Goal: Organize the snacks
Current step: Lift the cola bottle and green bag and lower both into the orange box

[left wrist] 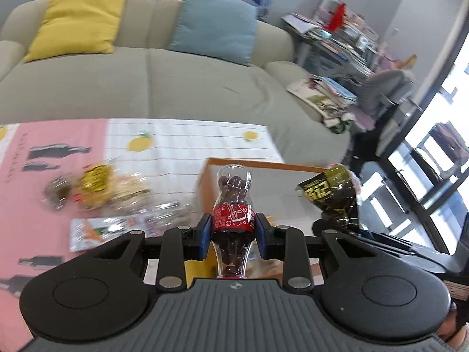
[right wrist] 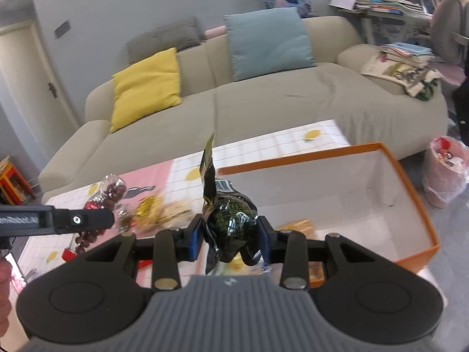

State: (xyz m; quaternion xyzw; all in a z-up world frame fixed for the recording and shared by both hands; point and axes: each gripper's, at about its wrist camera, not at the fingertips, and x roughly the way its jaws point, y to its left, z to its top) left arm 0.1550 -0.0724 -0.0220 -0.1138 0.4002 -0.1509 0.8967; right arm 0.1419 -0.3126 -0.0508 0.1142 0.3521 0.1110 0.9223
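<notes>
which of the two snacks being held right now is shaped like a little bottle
The clear cola-label bottle of dark candies, clamped in the left gripper. The right gripper holds a crumpled black packet instead.

Snack pile [left wrist: 99, 190] lies on table [left wrist: 181, 143], left of box [right wrist: 410, 193].

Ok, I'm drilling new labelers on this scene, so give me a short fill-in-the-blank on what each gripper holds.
1. The left gripper holds a small ____ of dark candies by its red label.
2. The right gripper is shut on a ____ snack bag.
3. The white box has an ____ rim.

Missing words: bottle; black; orange
</notes>
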